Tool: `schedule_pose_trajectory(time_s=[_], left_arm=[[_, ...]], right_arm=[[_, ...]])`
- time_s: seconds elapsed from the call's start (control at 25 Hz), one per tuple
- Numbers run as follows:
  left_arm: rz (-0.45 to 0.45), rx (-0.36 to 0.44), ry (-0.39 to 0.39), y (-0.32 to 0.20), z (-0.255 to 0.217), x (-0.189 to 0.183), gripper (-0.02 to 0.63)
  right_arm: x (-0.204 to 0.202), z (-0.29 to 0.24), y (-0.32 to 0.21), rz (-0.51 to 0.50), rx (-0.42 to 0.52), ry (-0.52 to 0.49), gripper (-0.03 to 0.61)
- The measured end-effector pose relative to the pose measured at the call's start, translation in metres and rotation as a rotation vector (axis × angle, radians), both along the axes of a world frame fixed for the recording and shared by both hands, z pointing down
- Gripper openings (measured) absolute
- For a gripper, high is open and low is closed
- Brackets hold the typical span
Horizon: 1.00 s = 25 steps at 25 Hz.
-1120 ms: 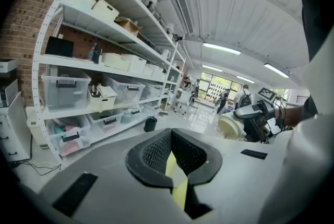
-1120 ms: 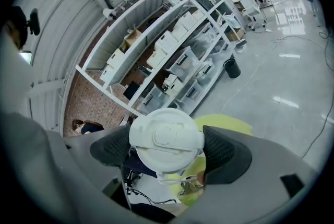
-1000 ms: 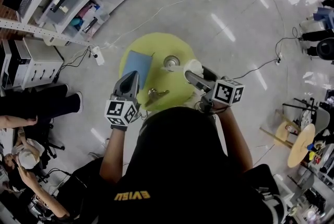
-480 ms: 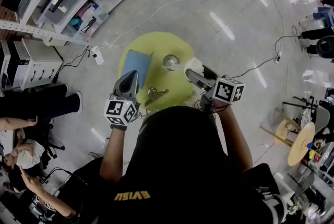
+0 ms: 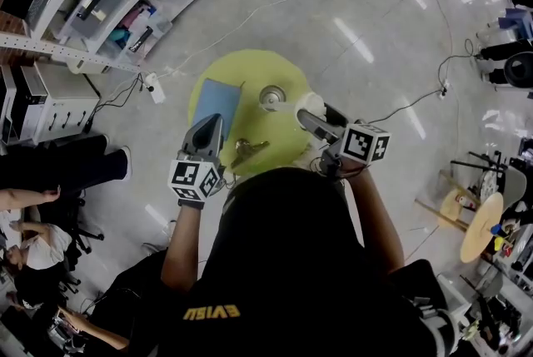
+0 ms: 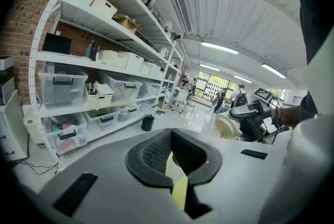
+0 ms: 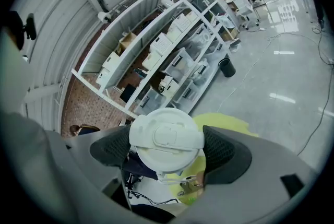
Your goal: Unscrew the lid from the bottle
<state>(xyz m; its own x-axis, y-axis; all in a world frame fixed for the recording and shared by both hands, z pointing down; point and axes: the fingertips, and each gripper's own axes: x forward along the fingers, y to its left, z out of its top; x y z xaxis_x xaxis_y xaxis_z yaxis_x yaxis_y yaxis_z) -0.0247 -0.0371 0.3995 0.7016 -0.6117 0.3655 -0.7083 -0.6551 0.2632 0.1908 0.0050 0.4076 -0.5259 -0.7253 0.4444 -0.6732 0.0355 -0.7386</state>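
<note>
Fingers [image 7: 229,151] of right gripper [image 5: 315,118] clamp lid [image 7: 166,137], tilted slightly downward.

Tbl [image 5: 250,71] mid free btw blue pad [image 5: 218,104], steel cup [image 5: 272,97], metal bits [image 5: 247,151].

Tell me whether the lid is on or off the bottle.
Off: the right gripper holds the white lid between its jaws, beside the bottle, whose mouth is open, on the yellow table.

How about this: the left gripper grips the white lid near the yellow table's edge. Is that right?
No: the right gripper grips the white lid near the yellow table's edge, as the right gripper view shows. The left gripper is shut and empty.
</note>
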Motion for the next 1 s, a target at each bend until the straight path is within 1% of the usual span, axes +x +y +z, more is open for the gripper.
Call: schedule_pose_trajectory(time_s=[0.36, 0.6, 0.76, 0.88, 1.0], left_arm=[[0.006, -0.007, -0.001, 0.007, 0.003, 0.003, 0.018], [0.006, -0.005, 0.014, 0.006, 0.002, 0.005, 0.018], [0.014, -0.010, 0.015, 0.013, 0.005, 0.006, 0.018], [0.015, -0.007, 0.003, 0.014, 0.008, -0.001, 0.018], [0.005, 0.019, -0.022, 0.000, 0.005, -0.020, 0.018]], right_arm=[[0.002, 0.000, 0.002, 0.003, -0.004, 0.003, 0.431], [0.003, 0.001, 0.004, 0.017, -0.006, 0.010, 0.431], [0.005, -0.002, 0.007, 0.018, -0.002, 0.020, 0.431], [0.004, -0.003, -0.001, 0.006, 0.015, 0.025, 0.431], [-0.013, -0.009, -0.026, -0.027, 0.059, -0.003, 0.431]])
